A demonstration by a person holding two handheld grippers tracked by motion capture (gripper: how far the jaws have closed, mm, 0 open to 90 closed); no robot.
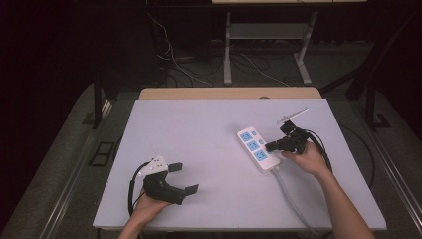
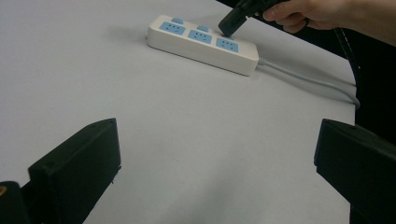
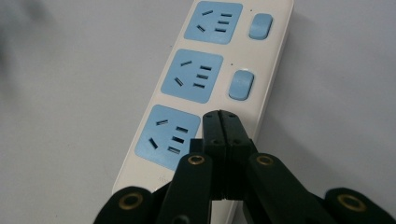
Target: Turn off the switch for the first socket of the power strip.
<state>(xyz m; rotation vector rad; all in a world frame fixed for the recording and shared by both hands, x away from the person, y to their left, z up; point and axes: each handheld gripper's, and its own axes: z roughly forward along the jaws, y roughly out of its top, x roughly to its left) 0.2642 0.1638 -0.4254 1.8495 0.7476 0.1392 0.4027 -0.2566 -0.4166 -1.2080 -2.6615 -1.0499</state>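
A white power strip (image 1: 257,148) with three blue sockets and blue switches lies right of the table's middle, its grey cord (image 1: 291,196) running toward the front edge. My right gripper (image 1: 270,147) is shut, its joined tips pressed down beside the nearest socket (image 3: 170,136), over the spot of the third switch. In the left gripper view the same tips (image 2: 228,27) touch the strip (image 2: 201,43) near its cord end. My left gripper (image 1: 183,178) rests open near the front left of the table, its fingers (image 2: 77,165) wide apart with nothing between them.
The white table top (image 1: 199,134) has a wooden strip (image 1: 229,93) along its far edge. Two free switches (image 3: 241,84) show on the strip. Cables and a metal stand (image 1: 266,45) sit on the dark floor beyond.
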